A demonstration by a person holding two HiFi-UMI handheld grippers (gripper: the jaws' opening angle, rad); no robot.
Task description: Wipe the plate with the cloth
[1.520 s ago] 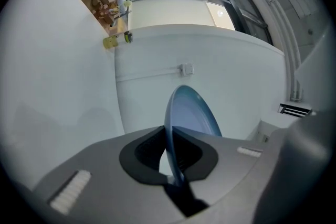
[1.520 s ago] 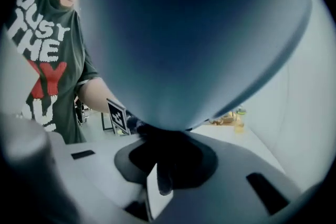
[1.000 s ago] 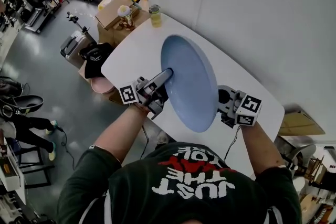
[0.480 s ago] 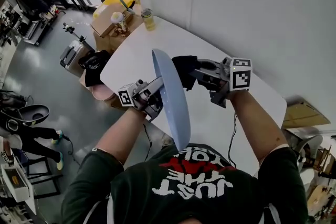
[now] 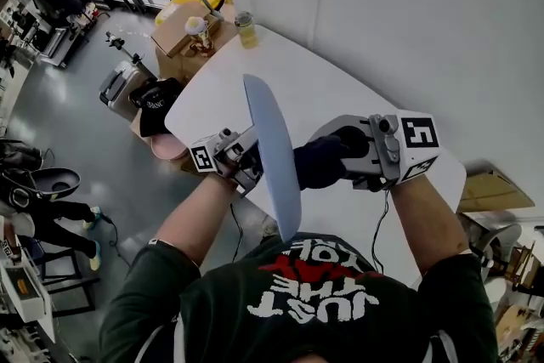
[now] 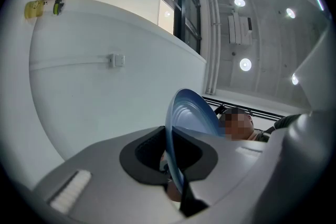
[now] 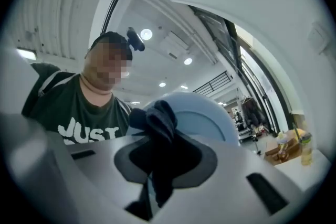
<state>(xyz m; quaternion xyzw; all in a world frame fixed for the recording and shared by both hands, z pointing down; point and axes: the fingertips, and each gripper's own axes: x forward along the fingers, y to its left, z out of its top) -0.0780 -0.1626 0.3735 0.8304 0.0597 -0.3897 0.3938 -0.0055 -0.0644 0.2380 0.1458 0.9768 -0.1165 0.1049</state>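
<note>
Jaws of the left gripper [image 5: 252, 152] are clenched on the rim of the blue plate [image 5: 270, 136], which is held on edge above the white table [image 5: 340, 89], with the gripper at its 9 o'clock. At the plate's 3 o'clock the right gripper [image 5: 342, 155] grasps the dark cloth [image 5: 316, 163], whose bunched end sits right at the plate's face. A yellow bottle [image 5: 247, 29] stands at the table's 11 o'clock end.

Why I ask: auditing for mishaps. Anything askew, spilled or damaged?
The plate is tilted on edge above the table, rim clamped in the left hand-held gripper; the right hand-held gripper holds the cloth beside it. Nothing looks spilled or damaged.
</note>
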